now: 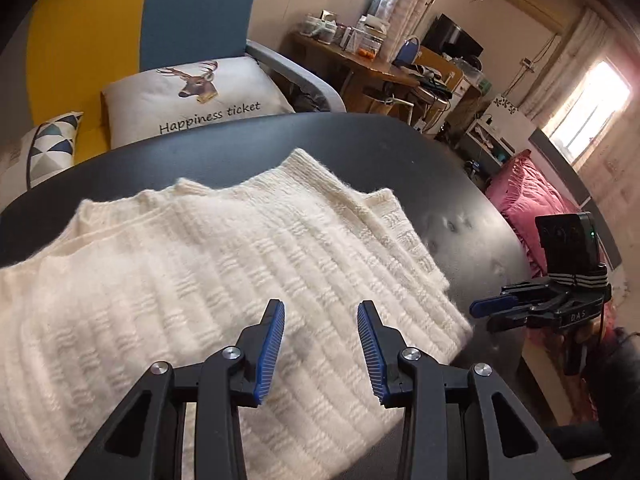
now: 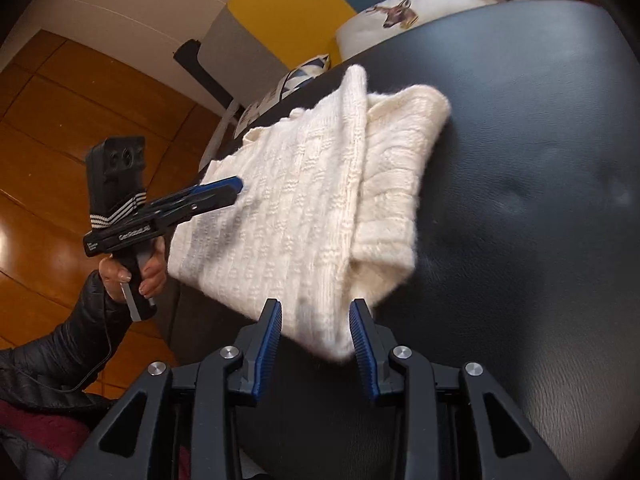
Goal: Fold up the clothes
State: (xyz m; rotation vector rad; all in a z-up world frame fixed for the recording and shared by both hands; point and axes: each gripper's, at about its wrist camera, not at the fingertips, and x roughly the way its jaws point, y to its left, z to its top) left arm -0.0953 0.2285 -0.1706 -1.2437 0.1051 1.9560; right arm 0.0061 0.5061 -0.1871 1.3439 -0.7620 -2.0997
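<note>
A cream knitted sweater (image 1: pixel 240 260) lies folded on the black padded tabletop (image 1: pixel 360 140). My left gripper (image 1: pixel 320 314) hovers over its near part, jaws apart with nothing between the blue pads. In the right wrist view the sweater (image 2: pixel 312 200) is a long folded bundle with a second layer tucked under its right side. My right gripper (image 2: pixel 316 310) stands open at the near corner; the corner lies in the gap and neither pad presses on it. The left gripper (image 2: pixel 238 184) shows from the side over the sweater's left edge, and the right gripper (image 1: pixel 478 306) sits just off the sweater's right edge.
Behind the table stands a yellow and blue sofa with a deer cushion (image 1: pixel 192 96). A cluttered desk (image 1: pixel 360 60) and pink bedding (image 1: pixel 528 196) lie to the right. A hand (image 2: pixel 148 276) in a black padded sleeve holds the left gripper over wooden flooring (image 2: pixel 40 140).
</note>
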